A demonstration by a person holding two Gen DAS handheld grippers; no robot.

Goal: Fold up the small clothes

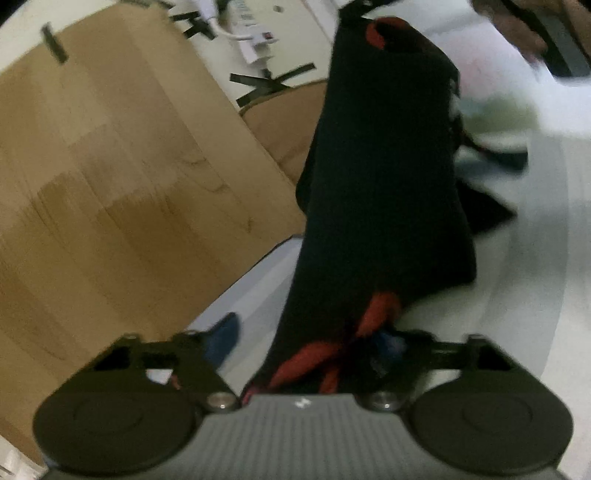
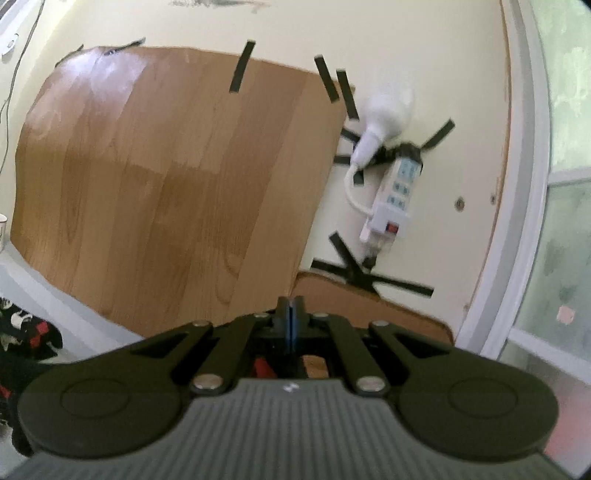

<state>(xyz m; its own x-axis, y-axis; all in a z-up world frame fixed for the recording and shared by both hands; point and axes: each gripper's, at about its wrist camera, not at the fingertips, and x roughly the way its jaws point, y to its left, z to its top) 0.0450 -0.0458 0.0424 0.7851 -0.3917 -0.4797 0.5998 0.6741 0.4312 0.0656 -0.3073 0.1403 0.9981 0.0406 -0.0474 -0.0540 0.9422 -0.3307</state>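
The left gripper (image 1: 306, 343) had a black garment (image 1: 384, 177) running up between its fingers, one blue pad (image 1: 221, 341) showing clear at the left while the cloth, with its red trim (image 1: 376, 317), covered the other; the blur left it impossible to tell whether the pads pressed on the cloth or merely stood around it. The garment stretched away from the gripper as a long dark band, its far end, with a red patch (image 1: 375, 35), near the top of the left view, and it hung over a white table (image 1: 535, 295). Behind it a wood-grain sheet (image 1: 110, 166) was fixed to a pale wall with strips of black tape (image 1: 275, 83), beside a white power strip (image 1: 251, 37). The right gripper (image 2: 290, 317) had its jaws fully together with nothing between the tips, and pointed at the same wall, where the wood-grain sheet, the tape and the power strip showed in front of it. At the lower left edge of the right view lay a dark patterned cloth (image 2: 26, 332) with red and white marks, too blurred to make out further.
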